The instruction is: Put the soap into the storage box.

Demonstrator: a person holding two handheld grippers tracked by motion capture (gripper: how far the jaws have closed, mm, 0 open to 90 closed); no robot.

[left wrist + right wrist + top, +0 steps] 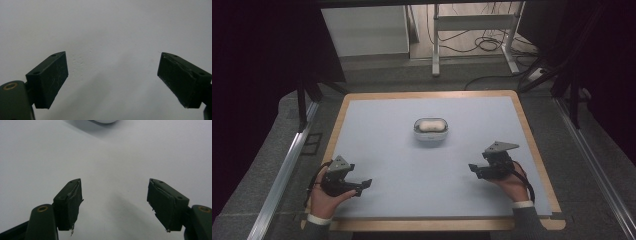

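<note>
Pale blue mat (pixel 412 165) covers the table (pixel 532 145), with a wooden border showing round its edge. Near the mat's centre sits a small white case (pixel 430 130), oval with rounded corners, its lid seemingly open. Inside lies a whitish, rounded thing (pixel 430 125); what it is I cannot make out from here.

The left gripper (pixel 364 186) is held low at about 8 o'clock from the case, well apart from it, pointing across the mat towards 3 o'clock. In the left gripper view (pixel 112 80) its jaws stand wide apart over bare mat, with nothing between them.

The right gripper (pixel 473 169) sits at about 4 o'clock from the case, nearer than the left one but clear of it, pointing towards 9 o'clock. In the right gripper view (pixel 113 203) its jaws are likewise spread, empty, and the case's white edge (pixel 105 121) peeks in at 12 o'clock.
</note>
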